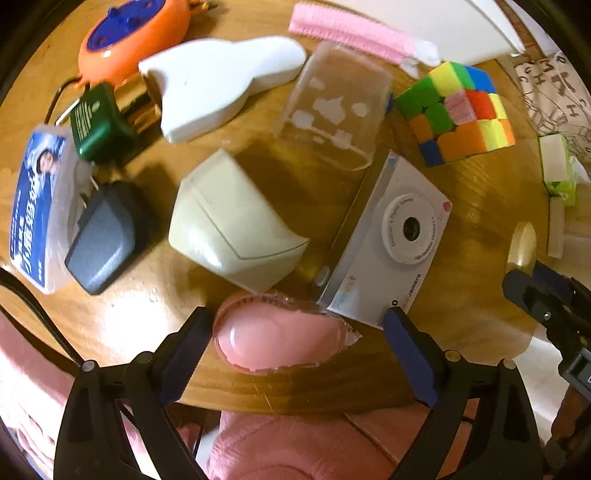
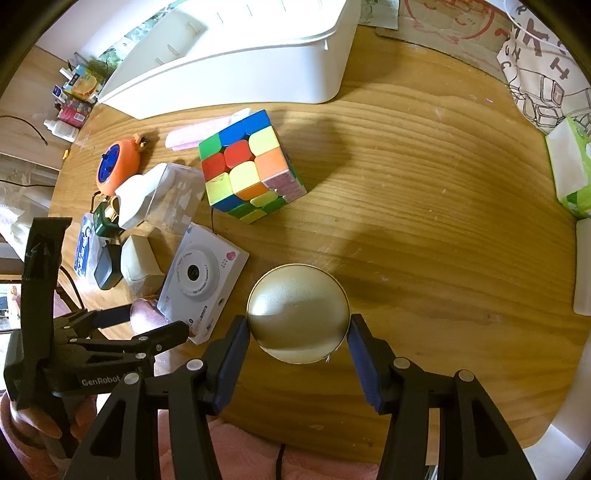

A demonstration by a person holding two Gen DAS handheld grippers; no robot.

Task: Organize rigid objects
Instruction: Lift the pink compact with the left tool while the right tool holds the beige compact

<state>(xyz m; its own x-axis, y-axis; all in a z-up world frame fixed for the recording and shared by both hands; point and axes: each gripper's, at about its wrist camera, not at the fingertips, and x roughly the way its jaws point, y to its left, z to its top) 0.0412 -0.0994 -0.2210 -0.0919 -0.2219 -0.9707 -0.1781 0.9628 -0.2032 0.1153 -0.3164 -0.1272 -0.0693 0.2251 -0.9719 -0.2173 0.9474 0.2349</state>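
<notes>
My left gripper (image 1: 295, 334) is open around a pink oval object in clear wrap (image 1: 275, 341) at the table's near edge; the right finger stands apart from it. It also shows in the right wrist view (image 2: 146, 314), with the left gripper (image 2: 155, 319) around it. My right gripper (image 2: 297, 332) is shut on a round gold tin (image 2: 298, 313), its pads against both sides. The tin's edge shows in the left wrist view (image 1: 522, 245). A white toy camera (image 1: 391, 240) lies just beyond the pink object.
On the round wooden table (image 2: 424, 221): a colour cube (image 2: 247, 173), a clear box (image 1: 334, 109), a cream block (image 1: 229, 221), a white bottle-shaped object (image 1: 218, 85), a grey adapter (image 1: 101, 240), a green plug (image 1: 99, 122), an orange reel (image 1: 133, 37), a pink strip (image 1: 347, 31). A white bin (image 2: 236, 55) stands behind; a tissue pack (image 2: 569, 166) at right.
</notes>
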